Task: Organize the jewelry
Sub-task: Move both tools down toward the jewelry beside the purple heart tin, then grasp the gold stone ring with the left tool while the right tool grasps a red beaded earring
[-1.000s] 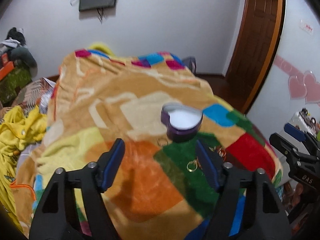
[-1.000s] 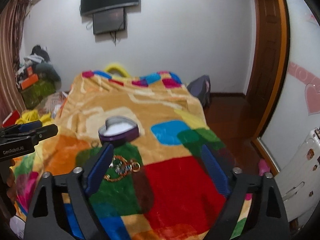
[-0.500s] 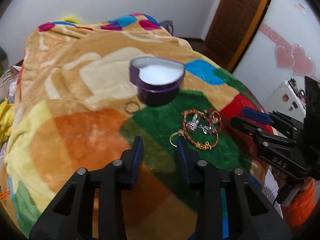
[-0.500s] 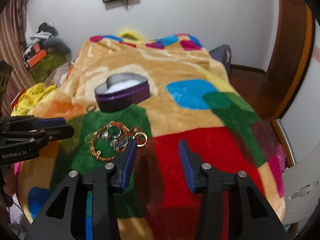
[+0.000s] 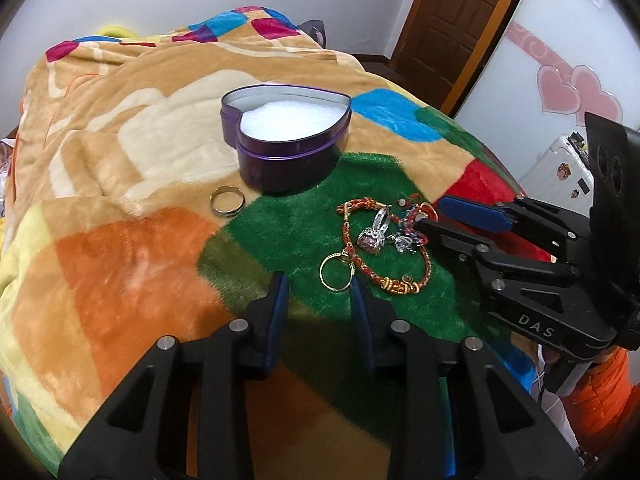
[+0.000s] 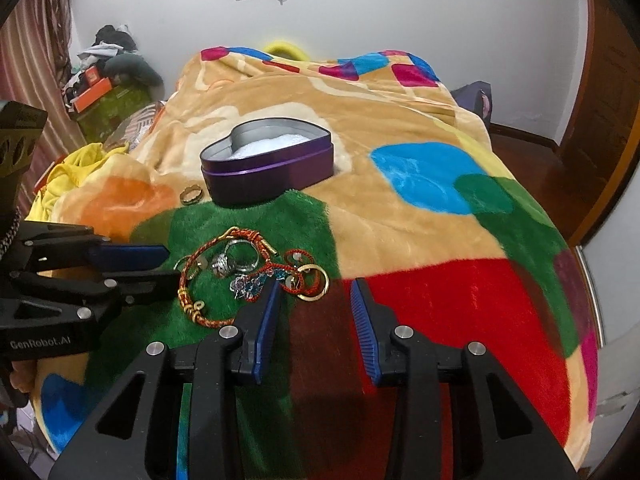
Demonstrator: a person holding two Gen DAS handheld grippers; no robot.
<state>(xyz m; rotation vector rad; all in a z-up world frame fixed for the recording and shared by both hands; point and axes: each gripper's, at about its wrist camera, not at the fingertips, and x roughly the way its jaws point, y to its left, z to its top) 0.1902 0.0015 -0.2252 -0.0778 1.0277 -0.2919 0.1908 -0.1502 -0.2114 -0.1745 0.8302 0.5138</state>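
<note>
A purple heart-shaped tin (image 5: 288, 160) (image 6: 268, 180) with white padding stands open on the patchwork blanket (image 5: 120, 264). A plain band ring (image 5: 227, 200) (image 6: 191, 194) lies just left of it. On the green patch sits a jewelry pile: a red-gold braided bracelet (image 5: 384, 276) (image 6: 192, 312), a silver stone ring (image 5: 372, 238) and a gold ring (image 5: 321, 276) (image 6: 309, 298). My left gripper (image 5: 317, 284) hovers at the pile's near-left edge, jaws narrow, holding nothing. My right gripper (image 6: 316, 286) is over the gold ring at the pile's right edge, with its jaws closing; its pads touch nothing.
The blanket falls away at the bed's near and right edges. A heap of clothes and boxes (image 6: 108, 80) and a yellow cloth (image 6: 76, 172) lie left of the bed. A wooden door (image 5: 460, 20) and a white suitcase (image 5: 560, 172) stand to the right.
Both grippers have come down toward the jewelry pile and tilted lower. Their jaws went from wide apart to a narrow gap. No jewelry has moved.
</note>
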